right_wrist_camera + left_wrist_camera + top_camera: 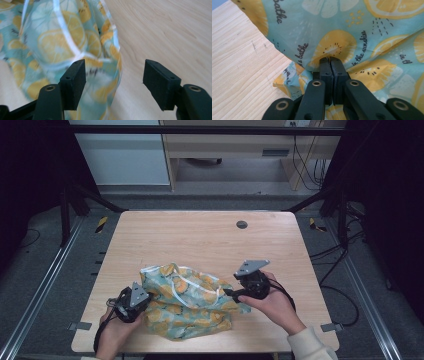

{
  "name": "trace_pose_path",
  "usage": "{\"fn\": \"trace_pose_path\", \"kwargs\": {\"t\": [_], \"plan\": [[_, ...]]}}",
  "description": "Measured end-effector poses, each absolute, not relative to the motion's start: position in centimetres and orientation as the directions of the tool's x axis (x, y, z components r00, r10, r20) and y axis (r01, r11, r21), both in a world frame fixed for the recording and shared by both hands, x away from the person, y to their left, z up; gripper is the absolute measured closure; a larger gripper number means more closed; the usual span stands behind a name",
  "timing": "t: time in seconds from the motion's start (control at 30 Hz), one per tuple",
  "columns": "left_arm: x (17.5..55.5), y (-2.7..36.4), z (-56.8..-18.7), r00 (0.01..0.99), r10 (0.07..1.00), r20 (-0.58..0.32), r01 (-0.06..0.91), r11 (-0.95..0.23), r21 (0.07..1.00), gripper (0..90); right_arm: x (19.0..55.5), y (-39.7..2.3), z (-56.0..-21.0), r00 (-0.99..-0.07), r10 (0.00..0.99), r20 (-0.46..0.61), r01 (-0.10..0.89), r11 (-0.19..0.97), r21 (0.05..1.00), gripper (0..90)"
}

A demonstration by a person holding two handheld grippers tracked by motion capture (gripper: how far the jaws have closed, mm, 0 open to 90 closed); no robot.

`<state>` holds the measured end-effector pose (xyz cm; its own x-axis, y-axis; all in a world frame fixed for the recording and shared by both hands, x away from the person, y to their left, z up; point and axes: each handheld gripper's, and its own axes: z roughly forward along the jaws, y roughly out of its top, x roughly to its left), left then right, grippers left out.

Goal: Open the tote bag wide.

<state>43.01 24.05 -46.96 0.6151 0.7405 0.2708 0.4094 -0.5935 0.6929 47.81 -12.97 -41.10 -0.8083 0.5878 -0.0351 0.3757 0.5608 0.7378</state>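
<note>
Fabric, lemon print, bunched at the table's point(210, 235) near edge, and it's the whole job here. Leftmost, the left gripper point(329, 60) is clamped hard on the bag point(187, 302), jaws pressed together on a fold at its left end; looks like an anchor, pinning that side so the cloth can be worked from the other. Centre, the bag lies crumpled between the hands, long axis running left to right across the table, white-trimmed mouth and handle point(197, 290) turned up and away from the person. Over on the right, the right gripper point(115, 75) hangs with jaws apart, gripping nothing, cloth blurred just beyond its left pad. My read: it's lining up for a fresh bite on the right edge.
</note>
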Motion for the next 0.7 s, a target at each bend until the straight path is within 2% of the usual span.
{"fn": "trace_pose_path", "kwargs": {"t": [0.13, 0.33, 0.37, 0.4, 0.43, 0.47, 0.5, 0.53, 0.6, 0.7], "plan": [[43.0, 24.0, -47.0, 0.618, 0.737, 0.273, 0.407, -0.597, 0.691, 89.3, 49.8, -11.3, -40.9, -0.805, 0.593, -0.012, 0.403, 0.562, 0.722, 44.5], [42.9, 24.1, -47.0, 0.616, 0.741, 0.269, 0.41, -0.593, 0.693, 89.3, 51.3, -9.5, -42.2, -0.822, 0.569, 0.005, 0.428, 0.612, 0.665, 49.0], [42.9, 24.0, -47.0, 0.619, 0.738, 0.269, 0.41, -0.596, 0.69, 89.4, 51.1, -9.2, -42.7, -0.826, 0.564, -0.003, 0.433, 0.638, 0.637, 54.9], [42.9, 24.0, -47.0, 0.619, 0.738, 0.269, 0.41, -0.596, 0.69, 89.4, 51.1, -9.2, -42.7, -0.826, 0.564, -0.003, 0.433, 0.638, 0.637, 54.9], [42.9, 24.0, -47.0, 0.621, 0.737, 0.268, 0.409, -0.596, 0.691, 89.4, 51.1, -9.2, -42.9, -0.826, 0.563, -0.006, 0.433, 0.642, 0.632, 58.8], [42.9, 23.9, -47.0, 0.62, 0.737, 0.269, 0.408, -0.596, 0.691, 89.4, 51.0, -9.2, -43.0, -0.824, 0.566, 0.0, 0.44, 0.64, 0.63, 66.5], [42.9, 24.0, -47.0, 0.621, 0.737, 0.268, 0.41, -0.596, 0.691, 89.4, 51.0, -9.4, -43.1, -0.821, 0.57, 0.003, 0.444, 0.636, 0.632, 78.8], [42.9, 24.0, -47.0, 0.619, 0.739, 0.266, 0.409, -0.593, 0.693, 89.4, 51.0, -9.4, -43.1, -0.821, 0.57, 0.003, 0.444, 0.636, 0.632, 78.8], [42.9, 24.0, -46.9, 0.619, 0.74, 0.263, 0.411, -0.59, 0.695, 89.6, 50.9, -9.8, -42.5, -0.816, 0.578, -0.001, 0.43, 0.609, 0.666, 86.4], [42.9, 24.1, -46.9, 0.618, 0.742, 0.26, 0.413, -0.588, 0.696, 89.6, 50.5, -10.2, -41.3, -0.815, 0.579, -0.018, 0.396, 0.579, 0.712, 87.7]]}}
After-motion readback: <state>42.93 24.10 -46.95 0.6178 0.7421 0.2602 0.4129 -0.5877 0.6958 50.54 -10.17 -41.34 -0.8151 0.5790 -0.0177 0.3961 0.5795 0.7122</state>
